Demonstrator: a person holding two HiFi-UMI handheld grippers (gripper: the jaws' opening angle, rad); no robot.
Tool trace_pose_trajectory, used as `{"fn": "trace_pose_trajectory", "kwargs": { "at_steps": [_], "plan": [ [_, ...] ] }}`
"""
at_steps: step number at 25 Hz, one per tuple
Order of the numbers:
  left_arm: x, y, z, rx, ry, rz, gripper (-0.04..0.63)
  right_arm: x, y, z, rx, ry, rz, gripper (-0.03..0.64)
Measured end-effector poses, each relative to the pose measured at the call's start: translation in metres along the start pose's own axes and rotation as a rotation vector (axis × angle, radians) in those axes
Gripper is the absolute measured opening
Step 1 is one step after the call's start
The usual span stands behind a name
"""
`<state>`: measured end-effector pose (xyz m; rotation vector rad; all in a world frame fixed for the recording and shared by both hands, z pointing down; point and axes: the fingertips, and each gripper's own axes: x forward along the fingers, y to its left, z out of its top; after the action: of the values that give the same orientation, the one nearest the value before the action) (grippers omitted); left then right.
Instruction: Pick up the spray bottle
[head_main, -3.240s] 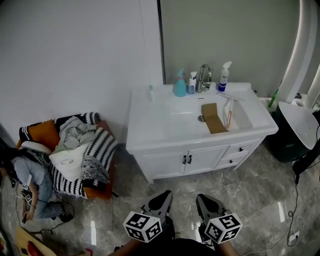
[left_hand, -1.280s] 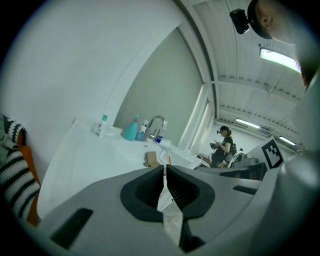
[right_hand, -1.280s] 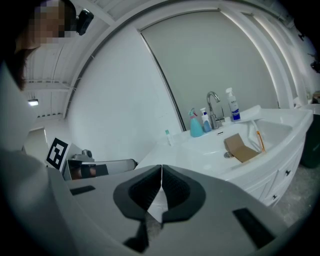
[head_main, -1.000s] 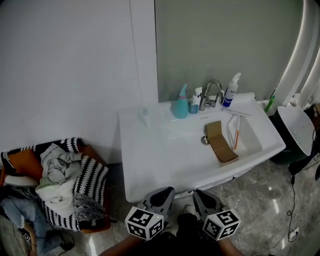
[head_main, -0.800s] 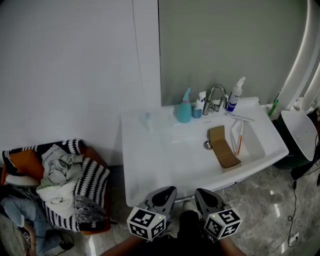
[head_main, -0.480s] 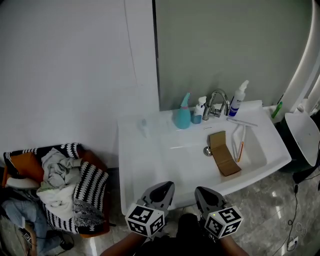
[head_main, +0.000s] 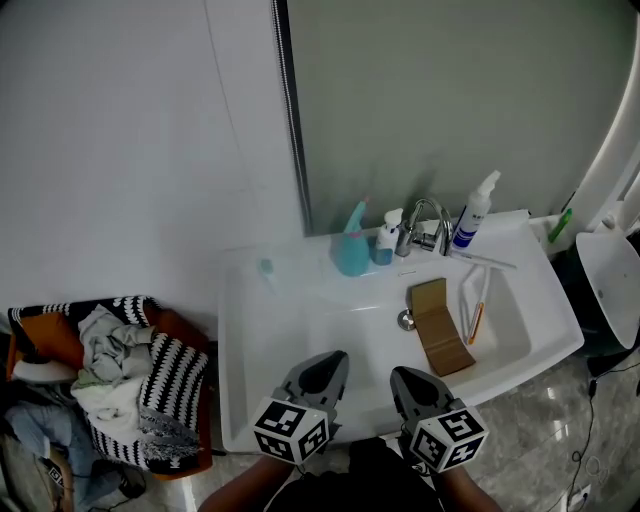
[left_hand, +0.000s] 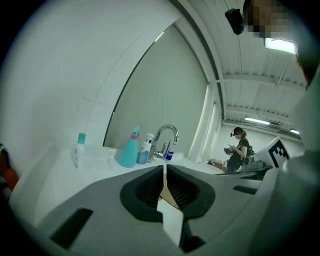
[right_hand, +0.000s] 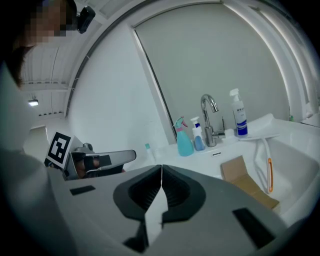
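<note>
A teal spray bottle with a pink trigger stands at the back of the white sink top, left of the faucet. A white spray bottle with a blue label stands right of the faucet. My left gripper and right gripper hover side by side at the sink's front edge, both shut and empty, well short of the bottles. The left gripper view has the teal bottle beyond the left gripper. In the right gripper view, both the teal bottle and the white bottle stand past the right gripper.
A small blue-filled bottle stands by the faucet, and a little teal-capped bottle at the back left. A cardboard piece and an orange-handled tool lie in the basin. A chair with clothes is at left, a white bin at right.
Both grippers and the head have come forward to the sink; the grippers went from above the floor to its front edge. Their jaws stayed shut.
</note>
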<state>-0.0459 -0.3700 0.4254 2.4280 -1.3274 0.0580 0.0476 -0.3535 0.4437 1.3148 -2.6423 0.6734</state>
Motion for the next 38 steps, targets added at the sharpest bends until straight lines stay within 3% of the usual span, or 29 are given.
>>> {"fn": "trace_pose_trajectory", "kwargs": {
  "at_steps": [9,26,38],
  "plan": [
    [0.052,0.009,0.006,-0.010,0.030,0.023,0.020,0.023,-0.037,0.019,-0.001,0.024,0.027,0.008],
    [0.136,0.045,0.030,0.025,0.013,0.082,0.021,0.068,-0.074,0.037,-0.015,0.063,0.104,0.008],
    [0.174,0.085,0.055,0.068,-0.076,0.186,0.039,0.086,-0.090,0.030,0.014,0.093,0.128,0.008]
  ]
}}
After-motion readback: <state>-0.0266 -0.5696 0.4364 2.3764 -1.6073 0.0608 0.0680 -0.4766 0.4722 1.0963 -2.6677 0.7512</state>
